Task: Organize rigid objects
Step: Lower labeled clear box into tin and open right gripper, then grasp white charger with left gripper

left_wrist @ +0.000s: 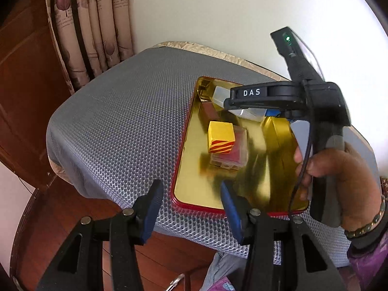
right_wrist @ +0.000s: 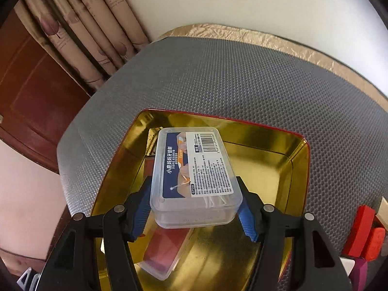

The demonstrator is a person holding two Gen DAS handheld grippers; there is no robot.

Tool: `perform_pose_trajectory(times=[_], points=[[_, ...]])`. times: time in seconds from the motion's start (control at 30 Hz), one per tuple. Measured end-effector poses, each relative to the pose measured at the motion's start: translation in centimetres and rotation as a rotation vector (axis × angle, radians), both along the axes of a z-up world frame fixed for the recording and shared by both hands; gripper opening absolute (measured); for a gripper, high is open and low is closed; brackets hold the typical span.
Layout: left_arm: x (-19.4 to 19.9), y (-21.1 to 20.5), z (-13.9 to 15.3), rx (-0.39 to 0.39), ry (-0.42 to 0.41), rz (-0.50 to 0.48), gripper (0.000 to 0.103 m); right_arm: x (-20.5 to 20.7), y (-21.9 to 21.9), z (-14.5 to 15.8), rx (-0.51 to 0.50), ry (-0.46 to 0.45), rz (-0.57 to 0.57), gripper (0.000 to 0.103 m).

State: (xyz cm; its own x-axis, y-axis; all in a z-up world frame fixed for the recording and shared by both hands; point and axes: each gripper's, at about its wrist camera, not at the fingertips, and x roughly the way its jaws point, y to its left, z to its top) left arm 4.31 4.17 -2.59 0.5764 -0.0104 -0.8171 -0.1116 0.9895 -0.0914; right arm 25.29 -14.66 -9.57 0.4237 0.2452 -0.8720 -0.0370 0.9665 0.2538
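Note:
A gold tin tray with a red rim (left_wrist: 194,189) (right_wrist: 266,165) lies on the grey mesh mat (left_wrist: 121,126). In it a yellow cube with red stripes (left_wrist: 221,137) sits on a clear box with red contents (left_wrist: 236,156) (right_wrist: 167,249). My right gripper (right_wrist: 195,206) is shut on a clear plastic floss-pick box with a blue and white label (right_wrist: 194,174), holding it over the tray; the box also shows in the left wrist view (left_wrist: 222,94). My left gripper (left_wrist: 191,208) is open and empty at the tray's near edge.
Red blocks (right_wrist: 363,232) and a purple piece (right_wrist: 359,271) lie on the mat right of the tray. Curtains (left_wrist: 92,24) and a wooden door (left_wrist: 24,84) stand at the left. A white wall is behind. The mat drops off to a wooden floor near me.

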Motion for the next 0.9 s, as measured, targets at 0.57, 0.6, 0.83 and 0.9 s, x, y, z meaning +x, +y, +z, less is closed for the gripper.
perform_pose_trajectory(times=[0.57, 0.6, 0.83, 0.9], points=[[-2.0, -7.6, 1.3, -0.05, -0.001, -0.336, 0.05, -24.3, -20.3, 1.8, -0.369, -0.204, -0.278, 0.085], [-2.0, -9.0, 1.8, -0.065, 0.0, -0.391, 0.051, -25.3, -21.9, 1.5, -0.391, -0.19, -0.306, 0.085], [4.5, -16.7, 2.4, -0.208, 0.137, -0.533, 0.058, -29.3, -29.0, -0.6, -0.342, -0.144, -0.455, 0.086], [6.8, -18.6, 1.9, -0.171, 0.156, -0.507, 0.058, -29.6, -29.4, -0.2, -0.308, -0.181, -0.459, 0.088]])
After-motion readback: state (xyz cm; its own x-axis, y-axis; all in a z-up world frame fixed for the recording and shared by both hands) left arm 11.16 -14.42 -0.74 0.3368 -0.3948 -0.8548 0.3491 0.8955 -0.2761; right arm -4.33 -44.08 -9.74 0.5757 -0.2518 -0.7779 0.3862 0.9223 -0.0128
